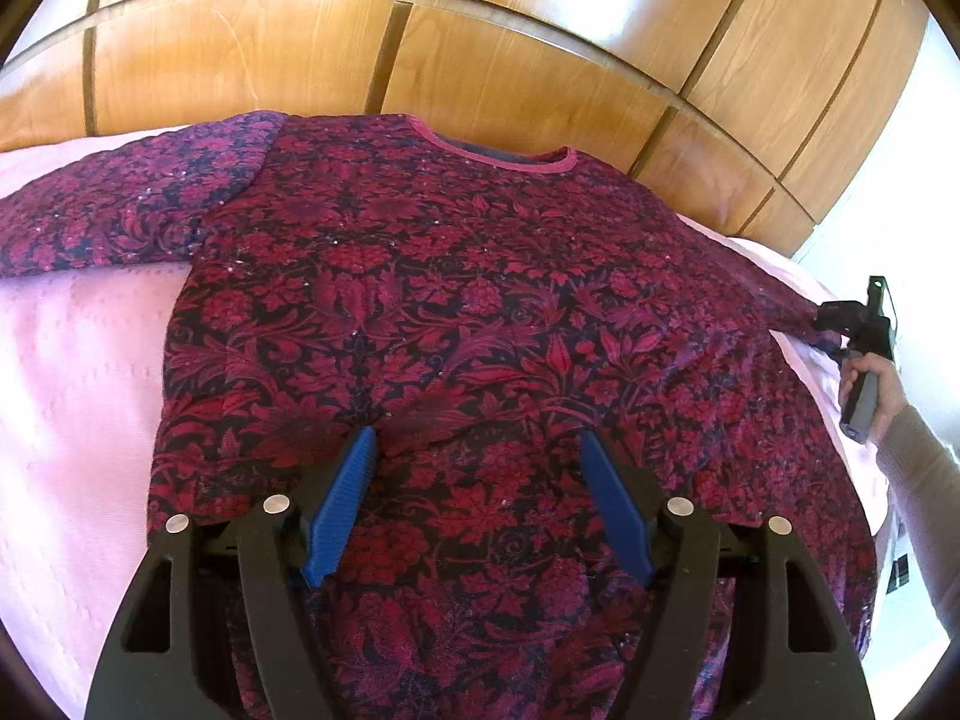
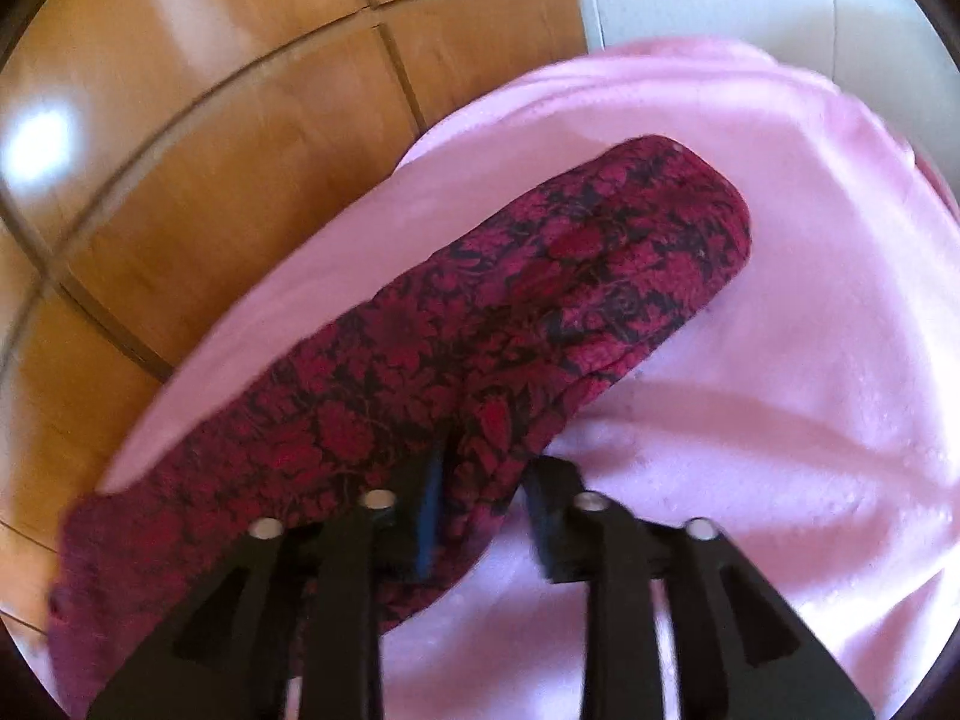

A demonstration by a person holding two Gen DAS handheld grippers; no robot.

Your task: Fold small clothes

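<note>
Two hand-held grippers work over a red floral top (image 1: pixel 456 300) spread flat on a pink bedspread (image 1: pixel 78 372). Nearest, the left hand-held gripper (image 1: pixel 477 444) stands wide open over the hem with its blue pads (image 1: pixel 342 498) holding nothing. Farther right, the right hand-held gripper (image 2: pixel 480 468) is part open with a fold of the sleeve (image 2: pixel 540 312) between its fingers, grip unclear; wooden panels (image 1: pixel 420 60) rise behind.

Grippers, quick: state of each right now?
Left gripper: open, pressing on red floral knit sweater.
Right gripper: open, sleeve edge between fingers, not clamped.
</note>
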